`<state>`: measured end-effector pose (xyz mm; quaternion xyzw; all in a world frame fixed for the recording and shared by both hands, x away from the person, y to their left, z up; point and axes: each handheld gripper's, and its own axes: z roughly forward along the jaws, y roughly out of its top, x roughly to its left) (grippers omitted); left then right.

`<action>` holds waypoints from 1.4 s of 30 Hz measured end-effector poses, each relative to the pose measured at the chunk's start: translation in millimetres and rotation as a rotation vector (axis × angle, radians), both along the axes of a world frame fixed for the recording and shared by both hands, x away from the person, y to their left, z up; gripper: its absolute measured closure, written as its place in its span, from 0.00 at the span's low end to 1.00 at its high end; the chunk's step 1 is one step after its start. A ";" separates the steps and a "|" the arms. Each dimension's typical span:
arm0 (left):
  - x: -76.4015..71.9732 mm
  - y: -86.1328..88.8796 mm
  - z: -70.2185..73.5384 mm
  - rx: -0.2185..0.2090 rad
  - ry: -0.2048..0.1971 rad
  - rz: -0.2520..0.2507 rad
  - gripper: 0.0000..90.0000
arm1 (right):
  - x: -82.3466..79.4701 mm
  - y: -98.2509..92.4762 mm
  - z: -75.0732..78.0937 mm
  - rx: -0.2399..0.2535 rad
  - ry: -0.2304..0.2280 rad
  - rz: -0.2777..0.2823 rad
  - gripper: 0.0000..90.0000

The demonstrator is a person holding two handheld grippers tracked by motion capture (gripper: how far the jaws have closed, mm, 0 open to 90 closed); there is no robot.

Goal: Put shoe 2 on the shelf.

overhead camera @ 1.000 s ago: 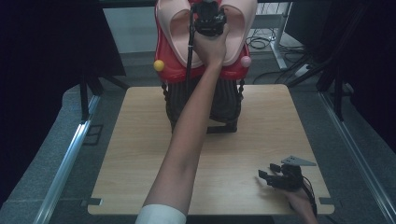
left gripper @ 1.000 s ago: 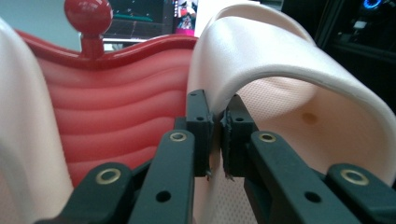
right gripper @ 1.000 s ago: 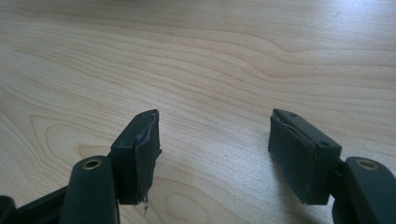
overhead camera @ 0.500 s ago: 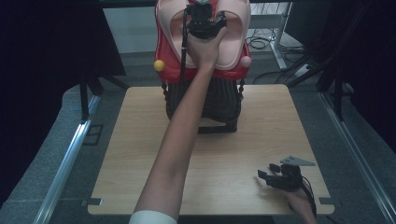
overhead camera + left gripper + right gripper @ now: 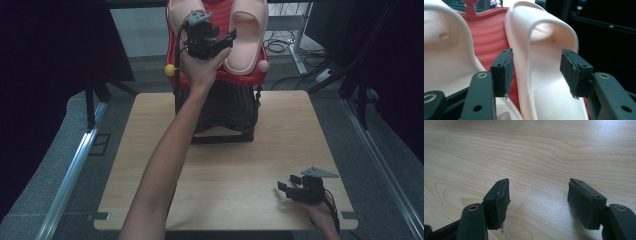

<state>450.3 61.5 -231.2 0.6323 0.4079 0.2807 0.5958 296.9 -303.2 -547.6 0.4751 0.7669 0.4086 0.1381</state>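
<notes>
Nearest, at the near right corner of the wooden worktop (image 5: 240, 165), the right hand-held gripper (image 5: 290, 187) is resting low over the bare wood, gripped by a hand coming in from the near edge. Its jaws are standing spread with nothing between them; in the right gripper view the two black pads (image 5: 501, 200) are framing plain wood grain.

From the near edge, left of centre, a bare forearm (image 5: 165, 165) is stretching far across the worktop towards a black stand (image 5: 227, 107) that is sitting at the worktop's far middle. The stand is carrying a red rack (image 5: 245, 77), with a small yellow ball (image 5: 170, 69) at the rack's left end and a pink one (image 5: 263, 66) at its right end.

On the rack two pale pink slippers are leaning side by side. The right slipper (image 5: 245, 37) is showing whole in the high view, its strap opening at the far end; the left slipper (image 5: 441, 57) is lying just beside it, largely behind the hand in the high view.

The left hand-held gripper (image 5: 212, 42) is hovering in front of the slippers. Its jaws have just been opening and are now standing spread, pressing on nothing. In the left gripper view they are straddling the near end of the right slipper (image 5: 544, 82), one pad (image 5: 505, 72) sitting just beside the slipper's inner edge, over the red gap between the pair, the other clear of its outer side.
</notes>
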 end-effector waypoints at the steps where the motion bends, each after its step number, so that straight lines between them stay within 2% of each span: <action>1: -5.3 2.1 -3.3 0.006 -0.005 -0.015 0.49 | 0.0 0.0 0.0 0.000 0.000 0.000 0.38; 10: -41.0 13.4 -32.9 0.030 -0.019 -0.119 0.48 | -0.1 0.1 -0.5 -0.001 -0.006 -0.002 0.38; 15: -65.0 21.1 -49.9 0.022 -0.031 -0.173 0.48 | -0.4 0.6 -0.2 -0.008 -0.005 -0.004 0.38; 19: -85.7 29.5 -65.9 0.018 -0.047 -0.193 0.49 | -0.5 0.5 -0.1 -0.007 -0.004 -0.003 0.38; 23: -104.4 40.4 -86.2 0.021 -0.042 -0.212 0.49 | -0.4 0.6 -0.1 -0.009 -0.004 -0.003 0.38; 25: -114.4 46.0 -97.8 0.053 -0.048 -0.203 0.49 | -0.3 0.9 -0.3 -0.010 -0.007 -0.002 0.38; 33: -140.9 69.8 -149.7 0.074 0.011 -0.213 0.48 | -0.5 1.3 -0.3 -0.013 -0.007 -0.003 0.38; 35: -148.1 75.3 -163.2 0.068 0.012 -0.207 0.49 | -0.4 1.8 -0.4 -0.012 -0.008 -0.005 0.38; 38: -157.9 82.0 -186.7 0.067 0.047 -0.203 0.50 | -0.2 1.6 -0.6 -0.011 -0.009 -0.004 0.38; 39: -160.6 83.2 -194.3 0.082 0.063 -0.201 0.49 | 0.1 1.4 -0.7 -0.009 -0.010 -0.003 0.38; 42: -169.6 86.3 -215.3 0.090 0.094 -0.199 0.49 | 0.6 1.1 -0.5 -0.010 -0.010 0.001 0.38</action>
